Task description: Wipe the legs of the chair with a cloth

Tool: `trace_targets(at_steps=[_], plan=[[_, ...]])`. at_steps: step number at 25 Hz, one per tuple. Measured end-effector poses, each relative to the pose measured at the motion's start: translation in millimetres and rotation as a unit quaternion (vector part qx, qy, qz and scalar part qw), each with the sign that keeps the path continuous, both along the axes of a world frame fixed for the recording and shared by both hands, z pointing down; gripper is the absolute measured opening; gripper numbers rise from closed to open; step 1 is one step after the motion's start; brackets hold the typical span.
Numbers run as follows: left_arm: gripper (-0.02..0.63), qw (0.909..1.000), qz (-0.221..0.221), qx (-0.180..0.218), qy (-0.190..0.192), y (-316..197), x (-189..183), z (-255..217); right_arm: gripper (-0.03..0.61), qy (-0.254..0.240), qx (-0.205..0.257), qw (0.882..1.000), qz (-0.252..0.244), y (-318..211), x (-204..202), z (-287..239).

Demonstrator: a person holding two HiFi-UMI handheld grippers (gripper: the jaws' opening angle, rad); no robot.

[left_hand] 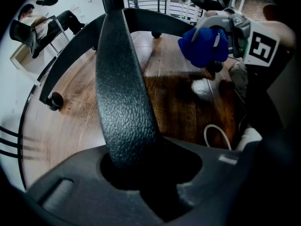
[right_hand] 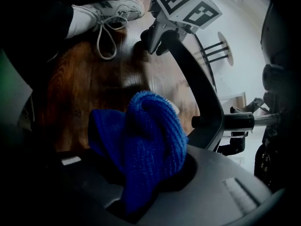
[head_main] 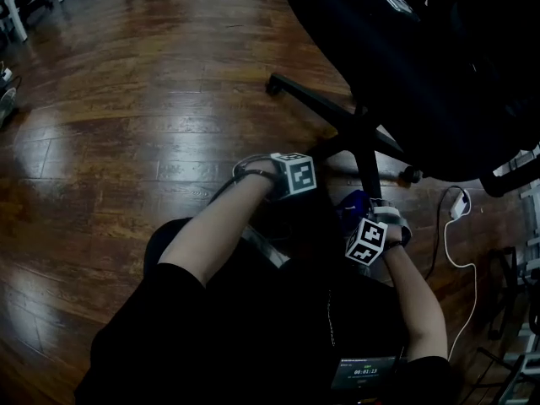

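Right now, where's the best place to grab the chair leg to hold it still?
Take the leg by its bar, coming down from above with a finger on each flank. It runs low over the floor and is narrow enough to straddle. The left gripper holds it this way.

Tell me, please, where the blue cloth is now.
The blue cloth is bunched in the right gripper, right of centre in the head view, beside the chair leg that the left gripper clasps.
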State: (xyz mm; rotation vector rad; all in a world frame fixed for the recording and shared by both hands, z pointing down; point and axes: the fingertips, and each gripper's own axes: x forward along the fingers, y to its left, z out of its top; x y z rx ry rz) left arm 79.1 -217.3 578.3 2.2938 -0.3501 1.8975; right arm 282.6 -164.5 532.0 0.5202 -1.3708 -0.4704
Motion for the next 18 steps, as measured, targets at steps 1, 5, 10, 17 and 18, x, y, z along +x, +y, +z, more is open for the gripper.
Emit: trace_targets(at_steps=[1,5,10,17,18], plan=[[0.115,1.0,0.001,-0.002,-0.001,0.5,0.7,-0.7,0.098,0.004,0.004,1.0,-0.002,-8.6,-0.8,-2.1],[0.115,0.9999,0.011,-0.004,-0.002,-0.8,3.4,2.1,0.098,0.006,0.023,1.0,0.006,-55.9,-13.7,-12.4],[0.117,0.9998,0.019,-0.006,-0.005,-0.3,3.5,2.4,0.101,0.013,0.063,0.998,0.017,-118.0,-33.1,-29.2],[0.117,0.9998,0.02,-0.004,0.0,-0.7,0.4,5.5,0.101,0.024,0.094,0.995,-0.02,-108.9,-38.0,-26.1],[0.117,0.9998,0.02,-0.002,0.001,-1.0,1.0,5.1,0.1,0.022,0.085,0.996,-0.022,-99.4,-34.8,-24.2]])
